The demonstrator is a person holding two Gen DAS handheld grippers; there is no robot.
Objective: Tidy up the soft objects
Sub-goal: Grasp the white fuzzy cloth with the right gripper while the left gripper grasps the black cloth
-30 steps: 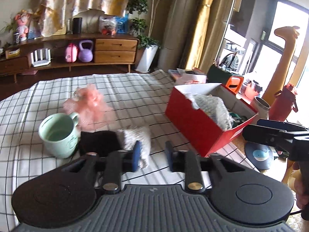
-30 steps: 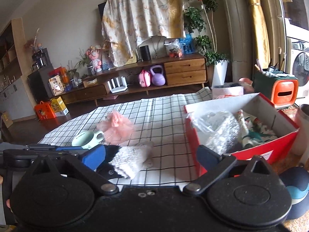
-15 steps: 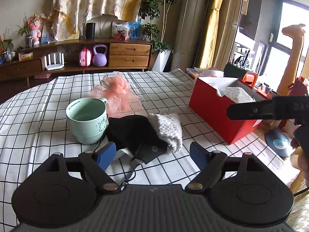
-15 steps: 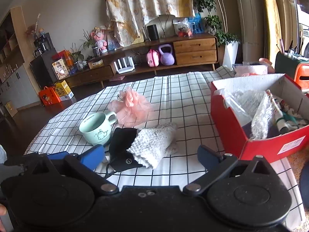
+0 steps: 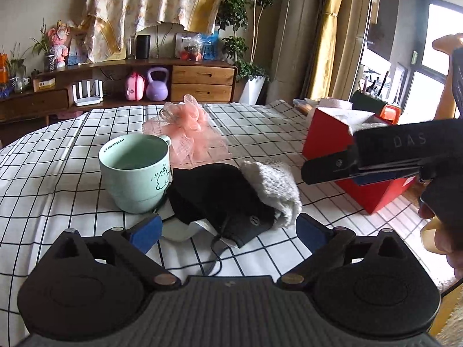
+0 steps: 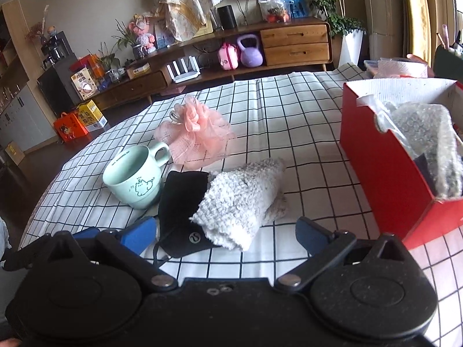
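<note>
Here both claws, left (image 5: 227, 230) and right (image 6: 225, 235), wide, empty, near black mask (image 5: 220, 193).

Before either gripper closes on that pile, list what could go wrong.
1. The white knit lies overlapping the black mask; a pinch may lift both, or drag one off.
2. The mug sits against the mask's edge, so a sweep by the left gripper could knock it.
3. The mask's cord trails loose toward the left gripper and might snag. The right gripper is also open, close over the pile.
</note>
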